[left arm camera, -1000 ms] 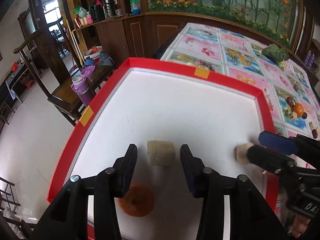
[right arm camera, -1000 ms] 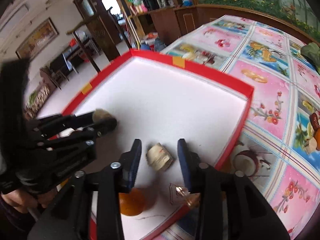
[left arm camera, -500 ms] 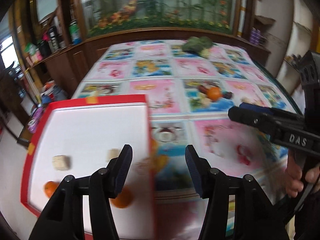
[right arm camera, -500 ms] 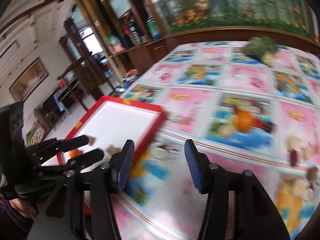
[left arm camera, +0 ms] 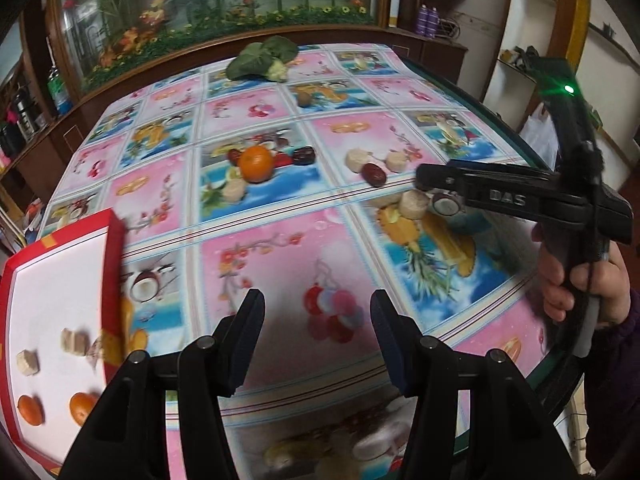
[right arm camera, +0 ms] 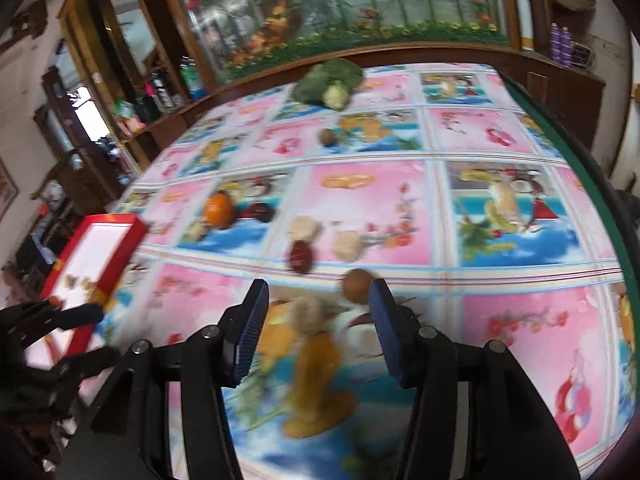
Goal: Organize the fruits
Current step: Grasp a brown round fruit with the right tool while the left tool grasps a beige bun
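Partly cut off at the lower left of the left wrist view: red-rimmed tray [left arm camera: 114, 268], its white floor carrying two pale fruit chunks [left arm camera: 28, 363] and two oranges [left arm camera: 30, 410], near rim smeared by motion blur. Hard to read in the right wrist view too, with the foreground cloth print smudged and a pale chunk [right arm camera: 306, 310] between the fingers reduced to a fuzzy patch; touching the cloth or only looking so, cannot tell. Hidden behind the right finger's tip, part of a small brown fruit [right arm camera: 356, 286].

Left gripper [left arm camera: 318, 338] tilted down over the flowered tablecloth [left arm camera: 256, 248], jaws parted and just widened, nothing between them but printed cloth. Right gripper [right arm camera: 316, 326] likewise angled down, jaws apart after opening moments ago, pads clear of the blurred chunk. Seen from the left camera, reaching in from the right edge, black body gripped by a hand [left arm camera: 580, 284] in a dark sleeve, tips just beside a pale round slice [left arm camera: 414, 204].

Loose on the cloth, well apart from the tray: an orange [left arm camera: 256, 163] with dark dates beside it, two pale slices flanking a red date [left arm camera: 374, 174], a small brown fruit farther back, and a leafy green vegetable [left arm camera: 262, 62] near the table's far edge.
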A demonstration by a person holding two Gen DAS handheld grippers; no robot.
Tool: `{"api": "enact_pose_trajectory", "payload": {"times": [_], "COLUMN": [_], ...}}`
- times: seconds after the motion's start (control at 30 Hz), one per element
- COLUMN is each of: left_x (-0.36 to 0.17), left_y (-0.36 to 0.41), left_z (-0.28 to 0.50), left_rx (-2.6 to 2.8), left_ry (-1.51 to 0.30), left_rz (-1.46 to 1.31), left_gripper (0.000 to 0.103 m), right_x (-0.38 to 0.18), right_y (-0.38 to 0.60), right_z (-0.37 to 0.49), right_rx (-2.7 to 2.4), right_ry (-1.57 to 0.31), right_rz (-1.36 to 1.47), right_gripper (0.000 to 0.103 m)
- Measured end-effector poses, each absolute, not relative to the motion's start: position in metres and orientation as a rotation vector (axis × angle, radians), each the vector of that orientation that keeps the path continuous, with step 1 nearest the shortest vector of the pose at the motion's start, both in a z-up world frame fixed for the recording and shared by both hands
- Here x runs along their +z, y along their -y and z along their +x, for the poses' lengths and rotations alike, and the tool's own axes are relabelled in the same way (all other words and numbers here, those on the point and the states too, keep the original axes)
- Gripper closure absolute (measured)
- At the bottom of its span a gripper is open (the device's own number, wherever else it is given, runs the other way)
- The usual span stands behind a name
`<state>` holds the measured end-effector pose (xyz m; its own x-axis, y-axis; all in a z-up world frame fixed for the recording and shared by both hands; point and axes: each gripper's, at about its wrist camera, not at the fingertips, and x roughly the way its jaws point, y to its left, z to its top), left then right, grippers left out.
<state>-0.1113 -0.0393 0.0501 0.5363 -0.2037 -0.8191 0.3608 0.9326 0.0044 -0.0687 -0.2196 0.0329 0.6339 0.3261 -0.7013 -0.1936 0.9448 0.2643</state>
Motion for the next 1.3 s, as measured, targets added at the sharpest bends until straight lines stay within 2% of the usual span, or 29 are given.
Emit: {"api": "enact_pose_trajectory", "payload": {"times": [0.1, 0.23, 0.27, 0.47, 0.8, 0.9, 0.97, 1.1, 1.3], "left_x": [0.048, 0.048, 0.049, 0.044, 0.025, 0.019, 0.016, 0.016, 0.016], "left_y": [0.051, 0.063, 0.066, 0.089, 0.128, 0.136, 0.138, 0.143, 0.14], "left_z": [-0.108, -0.102, -0.1, -0.08, -0.052, -0.048, -0.046, -0.045, -0.047], "left_rx": [-0.358, -0.383, -0.389, -0.413, -0.42, -0.425, -0.43, -0.43, -0.436], "left_ry": [-0.958, -0.966, -0.968, -0.981, -1.017, -1.02, -1.026, -0.996, -0.967], "left_rz": [0.191, 0.195, 0.192, 0.196, 0.177, 0.183, 0.182, 0.196, 0.186], "left_gripper": [0.048, 0.048, 0.048, 0.048, 0.049, 0.06, 0.063, 0.075, 0.075], "right_x": [0.026, 0.015, 0.012, 0.011, 0.032, 0.032, 0.033, 0.034, 0.033], "right_y": [0.22, 0.219, 0.219, 0.225, 0.278, 0.284, 0.287, 0.287, 0.282], "right_z": [-0.057, -0.044, -0.043, -0.044, -0.049, -0.049, -0.05, -0.051, -0.051], "right_rx": [0.278, 0.249, 0.249, 0.268, 0.196, 0.184, 0.185, 0.195, 0.191], "right_ry": [-0.867, -0.91, -0.928, -0.924, -0.819, -0.821, -0.818, -0.814, -0.817], "right_rz": [0.15, 0.116, 0.121, 0.151, 0.371, 0.386, 0.406, 0.404, 0.372], "right_gripper": [0.053, 0.072, 0.075, 0.075, 0.075, 0.075, 0.075, 0.075, 0.075]}}
